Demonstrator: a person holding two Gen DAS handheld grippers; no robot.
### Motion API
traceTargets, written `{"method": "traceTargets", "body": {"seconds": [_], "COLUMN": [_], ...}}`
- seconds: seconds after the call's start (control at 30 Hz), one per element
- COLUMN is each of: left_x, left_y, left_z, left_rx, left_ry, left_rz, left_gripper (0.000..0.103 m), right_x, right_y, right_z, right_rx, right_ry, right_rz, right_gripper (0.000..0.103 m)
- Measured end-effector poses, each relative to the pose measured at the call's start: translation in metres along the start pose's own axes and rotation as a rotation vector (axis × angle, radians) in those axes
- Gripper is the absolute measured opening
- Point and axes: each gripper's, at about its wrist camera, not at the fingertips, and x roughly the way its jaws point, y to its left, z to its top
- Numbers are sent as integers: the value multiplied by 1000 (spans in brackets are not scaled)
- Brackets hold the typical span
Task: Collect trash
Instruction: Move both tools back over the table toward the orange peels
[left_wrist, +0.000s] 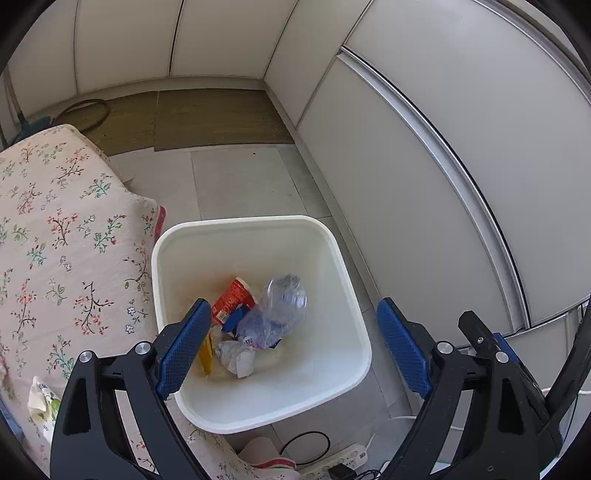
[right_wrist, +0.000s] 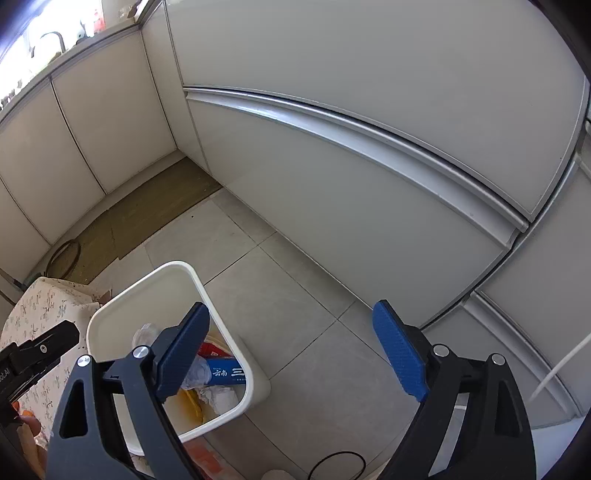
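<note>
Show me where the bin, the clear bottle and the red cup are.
bin (left_wrist: 236, 225): left wrist view, far rim.
clear bottle (left_wrist: 280, 306): left wrist view, crumpled body.
red cup (left_wrist: 232, 299): left wrist view, printed side.

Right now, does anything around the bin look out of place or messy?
Mostly tidy: the trash sits inside the white bin, a crushed clear bottle on top. One crumpled wrapper still lies on the flowered cloth left of the bin. Both tools are open and empty.
</note>
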Motion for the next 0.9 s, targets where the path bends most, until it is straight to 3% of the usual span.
{"method": "traceTargets", "body": {"seconds": [0.4, 0.9], "left_x": [-31, -94], "left_y": [30, 110], "left_z": [-21, -54], "left_rx": [-12, -49], "left_ry": [-66, -134], "left_rz": [121, 320], "left_gripper": [93, 95], "right_x": [-19, -43], "right_y": [50, 140], "right_z": [-21, -55], "right_rx": [-136, -304], "right_ry": [-28, -54], "right_rz": [47, 173], "right_gripper": [90, 95]}}
